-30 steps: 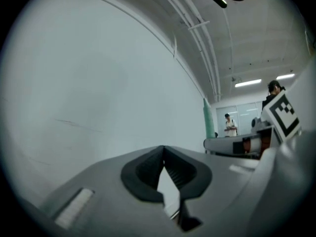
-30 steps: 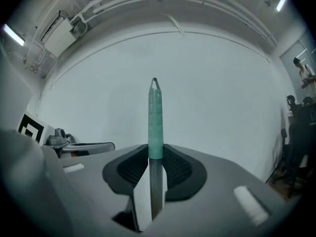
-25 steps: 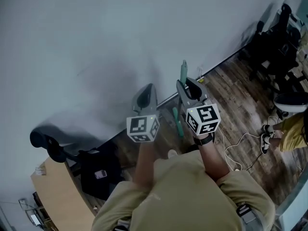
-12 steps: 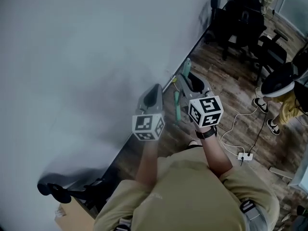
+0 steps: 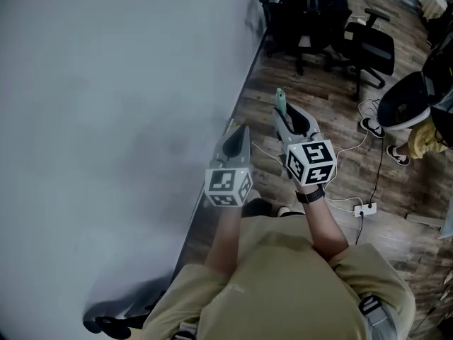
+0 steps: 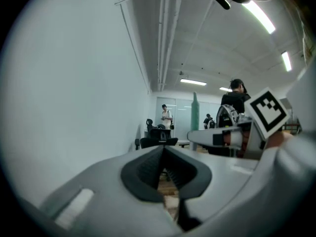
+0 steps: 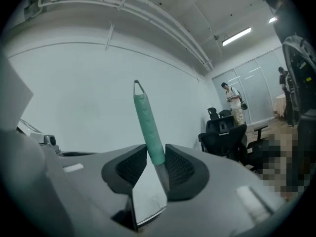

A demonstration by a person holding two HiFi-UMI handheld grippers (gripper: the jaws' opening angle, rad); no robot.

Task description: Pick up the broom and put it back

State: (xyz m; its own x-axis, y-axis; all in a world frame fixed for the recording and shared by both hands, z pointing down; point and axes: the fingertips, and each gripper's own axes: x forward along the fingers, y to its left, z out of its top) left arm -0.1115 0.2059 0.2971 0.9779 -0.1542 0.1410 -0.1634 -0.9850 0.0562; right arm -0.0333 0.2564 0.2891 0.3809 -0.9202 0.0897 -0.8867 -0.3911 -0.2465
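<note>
The broom's green handle sticks up past my right gripper, over the wooden floor close to the white wall. In the right gripper view the green grip and grey shaft stand between the two black pads of the right gripper, touching both, while the jaws are opening. The broom's head is hidden. My left gripper is held beside the right one, nearer the wall. In its own view the left gripper has its tips together and nothing between them, and the green handle shows to its right.
Black office chairs stand ahead by the wall. A white cable and power strip lie on the floor to the right, near a person's feet. More people stand far down the room.
Both grippers have swung along the wall towards the office chairs, the broom handle still in the right one. The desk and dark bag at lower left have dropped out of view.
</note>
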